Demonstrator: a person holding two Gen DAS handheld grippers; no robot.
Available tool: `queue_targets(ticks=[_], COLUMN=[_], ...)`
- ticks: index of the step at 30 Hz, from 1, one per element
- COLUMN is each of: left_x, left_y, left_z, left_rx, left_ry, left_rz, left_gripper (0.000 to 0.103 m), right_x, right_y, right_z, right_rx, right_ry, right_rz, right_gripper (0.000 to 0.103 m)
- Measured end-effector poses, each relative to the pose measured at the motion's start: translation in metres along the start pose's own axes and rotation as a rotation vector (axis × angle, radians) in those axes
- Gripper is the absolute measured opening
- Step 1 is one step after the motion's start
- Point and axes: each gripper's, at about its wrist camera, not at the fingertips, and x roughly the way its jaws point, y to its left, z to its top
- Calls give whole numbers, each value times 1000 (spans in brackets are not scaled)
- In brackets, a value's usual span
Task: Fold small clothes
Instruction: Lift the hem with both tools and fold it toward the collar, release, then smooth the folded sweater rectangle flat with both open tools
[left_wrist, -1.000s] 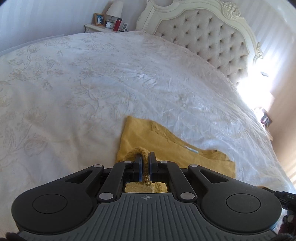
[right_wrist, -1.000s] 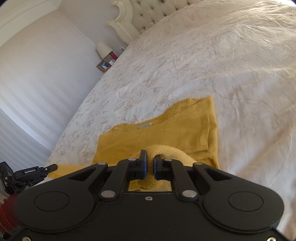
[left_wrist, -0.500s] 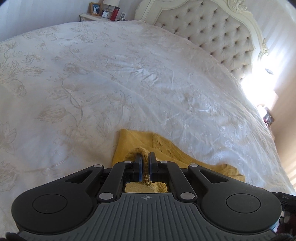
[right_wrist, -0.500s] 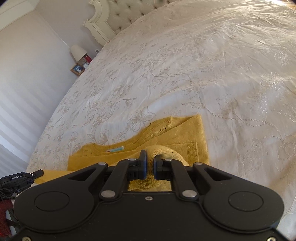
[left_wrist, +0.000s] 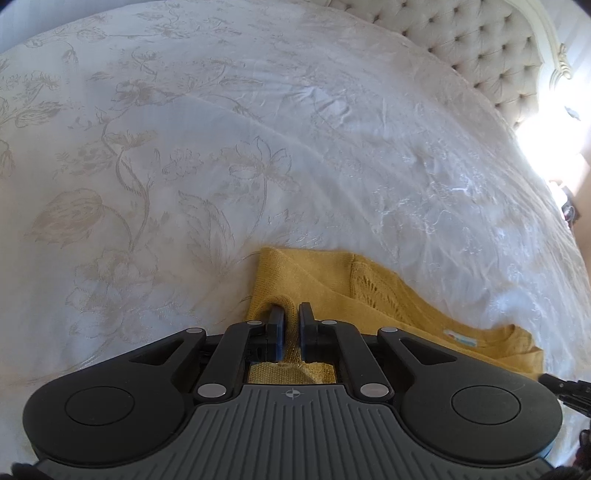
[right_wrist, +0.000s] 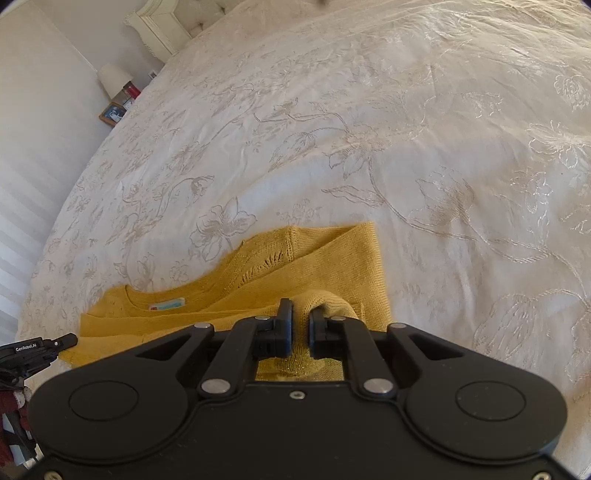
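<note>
1. Yellow knit garment (left_wrist: 317, 280), lying on the white embroidered bedspread (left_wrist: 184, 147); its near part hidden behind both tools.
2. Left gripper (left_wrist: 291, 314), nearly closed, pinching a knit fold.
3. Right gripper (right_wrist: 301, 314), jaws opening, fabric bunched between them.
4. Neck label (right_wrist: 167, 305), print illegible.

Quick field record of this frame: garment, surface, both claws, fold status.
garment: yellow knit sweater, partly folded over itself, neck label showing
surface: white floral bedspread
left claw: shut on a fold of the sweater
right claw: jaws opening, a fold of the sweater between them
background: tufted headboard, lamp beside the bed
fold status: lifted edge brought over the body, not yet released flat
</note>
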Motion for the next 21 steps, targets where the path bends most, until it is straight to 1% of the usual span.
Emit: queue_targets(ticks=[1, 2, 3, 4, 5, 6, 7, 8, 10, 12, 13, 16, 18, 21], left_x=[3, 4, 6, 6, 4, 2, -2, -5, -15, -26, -31, -42, -43, -41], left_y=[1, 2, 2, 3, 3, 2, 3, 2, -2, -11, -17, -34, -45, -57], left_z=[1, 2, 4, 5, 7, 10, 12, 14, 18, 15, 12, -7, -24, -50], left_rx=[-4, -9, -15, -17, -16, -16, -16, -14, 11, 65, 98, 183, 217, 248], left_ry=[2, 3, -2, -14, -26, -47, -70, -83, -99, -100, -99, -80, -55, -12], left_rz=[2, 1, -4, -7, 0, 9, 14, 20, 36, 43, 46, 42, 47, 43], left_gripper=[12, 23, 29, 46, 68, 76, 80, 81, 83, 90, 96, 97, 97, 97], right_x=[0, 0, 0, -2, -4, -6, -10, -14, -22, -29, -32, -35, -32, -26], right_y=[0, -1, -1, -2, -3, -4, -6, -8, -7, -2, 2, 18, 29, 47], right_z=[0, 0, 0, 0, 1, 1, 2, 3, 5, 4, 2, -9, -19, -37], right_rx=[-6, -9, -10, -10, -8, -3, 11, 21, 10, -24, -40, -106, -159, -231], right_ry=[-1, -1, -7, -17, -34, -53, -76, -89, -108, -120, -123, -100, -79, -49], right_rz=[-4, -7, -10, -15, -22, -28, -25, -29, -62, -77, -79, -103, -128, -128], right_gripper=[18, 23, 28, 46, 69, 83, 93, 92, 92, 99, 103, 103, 103, 103])
